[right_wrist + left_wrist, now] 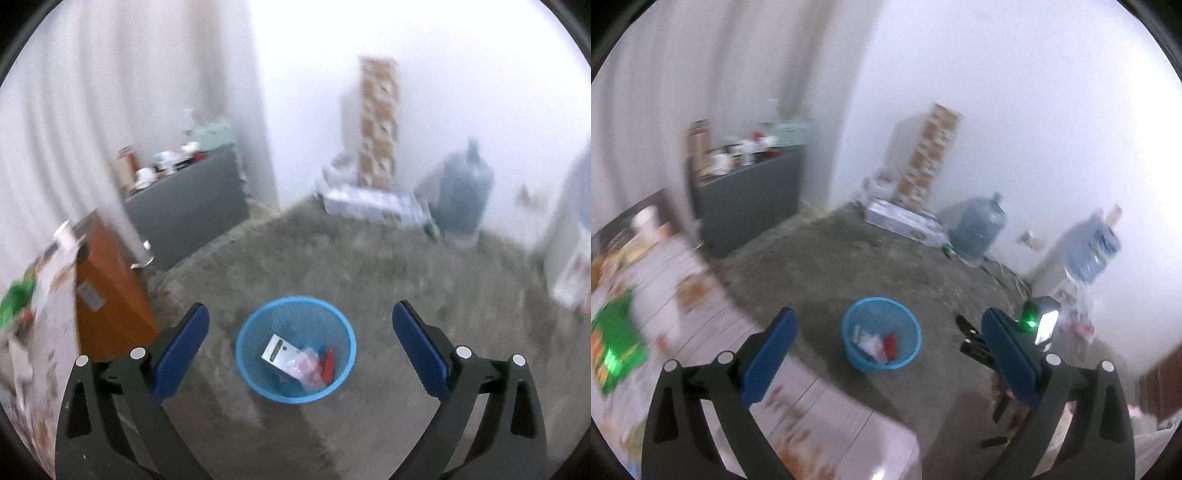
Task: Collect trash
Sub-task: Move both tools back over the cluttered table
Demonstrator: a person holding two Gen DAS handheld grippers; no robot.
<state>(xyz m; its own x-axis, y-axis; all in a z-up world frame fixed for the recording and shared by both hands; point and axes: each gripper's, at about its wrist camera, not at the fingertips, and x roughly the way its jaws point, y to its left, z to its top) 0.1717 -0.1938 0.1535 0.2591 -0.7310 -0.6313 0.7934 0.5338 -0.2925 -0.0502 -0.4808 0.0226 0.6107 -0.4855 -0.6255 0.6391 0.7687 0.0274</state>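
Observation:
A blue mesh trash basket (849, 343) stands on the grey floor and holds white, pink and red wrappers (877, 341). It also shows in the right wrist view (247, 354), with a white packet (277, 350) and red scraps inside. My left gripper (888, 325) is open and empty, held above the table edge with the basket between its fingers. My right gripper (301, 321) is open and empty, above the basket. The other gripper's body with a green light (1039, 319) shows at the right of the left wrist view. A green wrapper (615, 343) lies on the table at left.
A white patterned table (701, 306) with snack litter is at the left, its orange side (110, 295) facing the basket. A grey cabinet (184, 206) with clutter, a box stack (380, 122), a flat carton (905, 221) and water jugs (980, 225) line the walls.

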